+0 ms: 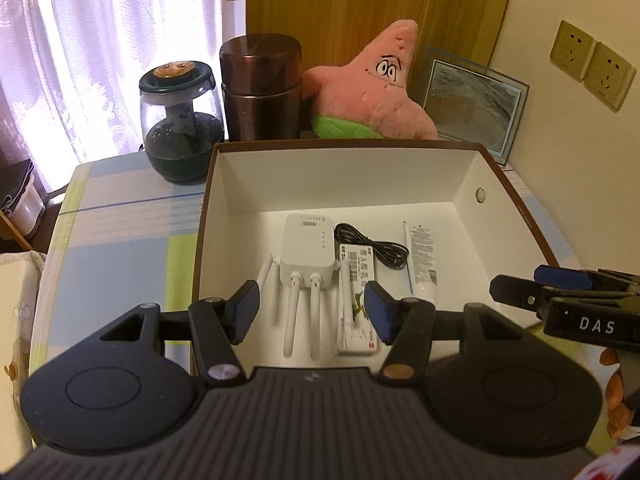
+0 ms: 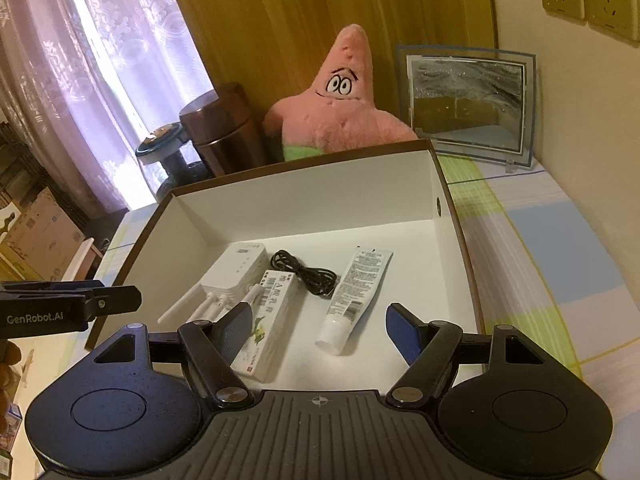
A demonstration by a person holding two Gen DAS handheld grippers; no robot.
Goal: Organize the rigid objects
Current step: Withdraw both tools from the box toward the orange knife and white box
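Note:
An open brown box with a white inside (image 1: 224,184) (image 2: 452,200) stands on the table. Inside lie a white router with antennas (image 1: 306,250) (image 2: 236,270), a small white medicine carton (image 1: 356,280) (image 2: 272,312), a coiled black cable (image 1: 372,246) (image 2: 306,272) and a white tube (image 1: 422,258) (image 2: 356,292). My left gripper (image 1: 312,310) is open and empty, above the box's near edge. My right gripper (image 2: 320,330) is open and empty, above the box's near side. Each gripper shows at the edge of the other's view.
Behind the box stand a glass jar with a dark lid (image 1: 180,120), a brown metal canister (image 1: 262,88) (image 2: 220,132), a pink star plush (image 1: 376,92) (image 2: 340,104) and a framed picture (image 1: 472,108) (image 2: 466,100). The table carries a checked cloth (image 1: 120,240) (image 2: 540,240). Wall sockets (image 1: 592,64) are at right.

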